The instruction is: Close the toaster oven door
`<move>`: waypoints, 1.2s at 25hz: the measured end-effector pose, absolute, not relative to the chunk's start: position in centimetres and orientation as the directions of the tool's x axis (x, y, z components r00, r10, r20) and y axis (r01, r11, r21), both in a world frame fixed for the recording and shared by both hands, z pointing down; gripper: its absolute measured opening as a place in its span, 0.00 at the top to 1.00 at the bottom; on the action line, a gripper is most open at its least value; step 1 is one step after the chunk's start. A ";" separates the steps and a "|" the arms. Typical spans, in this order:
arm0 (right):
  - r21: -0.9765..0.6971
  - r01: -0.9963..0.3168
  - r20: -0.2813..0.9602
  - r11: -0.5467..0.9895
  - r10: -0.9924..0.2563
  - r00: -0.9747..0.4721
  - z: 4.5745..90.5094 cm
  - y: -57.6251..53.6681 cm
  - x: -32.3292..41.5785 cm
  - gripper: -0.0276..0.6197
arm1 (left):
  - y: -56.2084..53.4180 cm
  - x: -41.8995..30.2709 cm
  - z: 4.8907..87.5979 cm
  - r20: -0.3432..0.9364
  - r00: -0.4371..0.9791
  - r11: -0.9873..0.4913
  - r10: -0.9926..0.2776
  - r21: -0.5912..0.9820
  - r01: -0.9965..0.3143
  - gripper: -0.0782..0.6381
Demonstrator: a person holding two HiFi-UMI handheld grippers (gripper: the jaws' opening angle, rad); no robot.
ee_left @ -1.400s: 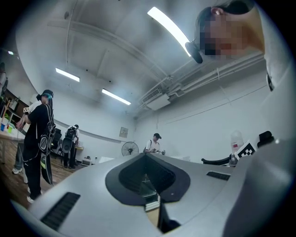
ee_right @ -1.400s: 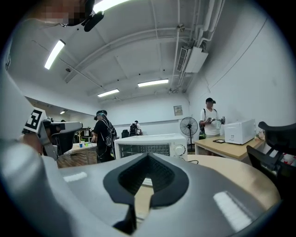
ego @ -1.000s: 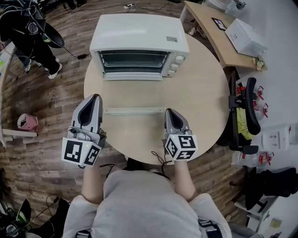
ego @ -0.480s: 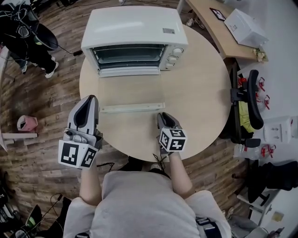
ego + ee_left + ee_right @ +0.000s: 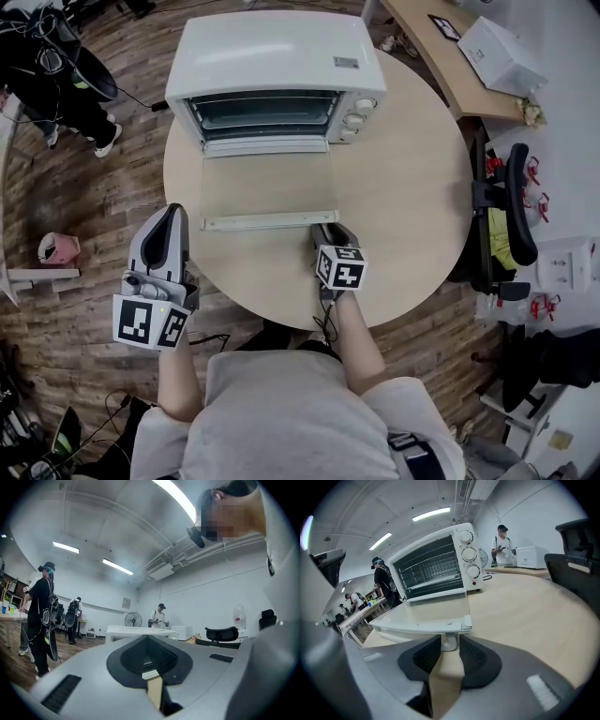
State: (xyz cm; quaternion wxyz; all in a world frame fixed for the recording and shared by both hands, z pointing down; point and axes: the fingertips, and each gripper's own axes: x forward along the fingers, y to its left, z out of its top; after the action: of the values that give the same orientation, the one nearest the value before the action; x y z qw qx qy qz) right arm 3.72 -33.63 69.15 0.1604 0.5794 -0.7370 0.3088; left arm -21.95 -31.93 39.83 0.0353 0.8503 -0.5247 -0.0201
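Open toaster oven door's (image 5: 266, 190) glass barely shows against the table (image 5: 412, 192).

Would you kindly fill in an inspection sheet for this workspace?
Surface: round table, bare apart from the oven.
Job's things: oven at the far edge; door folded down flat, handle at its near end.
Clutter: nothing seen.
Grippers: right gripper jaws have just been opening, handle's right post between them; left gripper shut, empty, beside the table's left edge.
Cables: cable trailing left of oven.
Surroundings: chair, desk with box right; person far left.
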 end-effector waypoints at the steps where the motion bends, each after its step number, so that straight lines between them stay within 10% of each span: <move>1: -0.259 -0.956 0.593 0.136 -0.759 -0.269 69.2 -33.9 3.7 0.75 | -32.0 -22.1 39.9 0.005 0.446 -0.444 -0.895 0.079 -0.893 0.88; 30: -0.237 -0.964 0.441 0.118 -0.872 -0.215 56.4 -37.7 4.4 0.83 | -32.9 -22.9 38.2 -0.057 0.433 -0.437 -0.899 0.097 -0.894 0.88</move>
State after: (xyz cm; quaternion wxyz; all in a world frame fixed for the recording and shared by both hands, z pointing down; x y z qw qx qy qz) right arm 4.35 -37.68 56.40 0.0965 0.6191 -0.7414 0.2403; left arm -22.87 -32.88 38.22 0.0261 0.8462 -0.5299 -0.0502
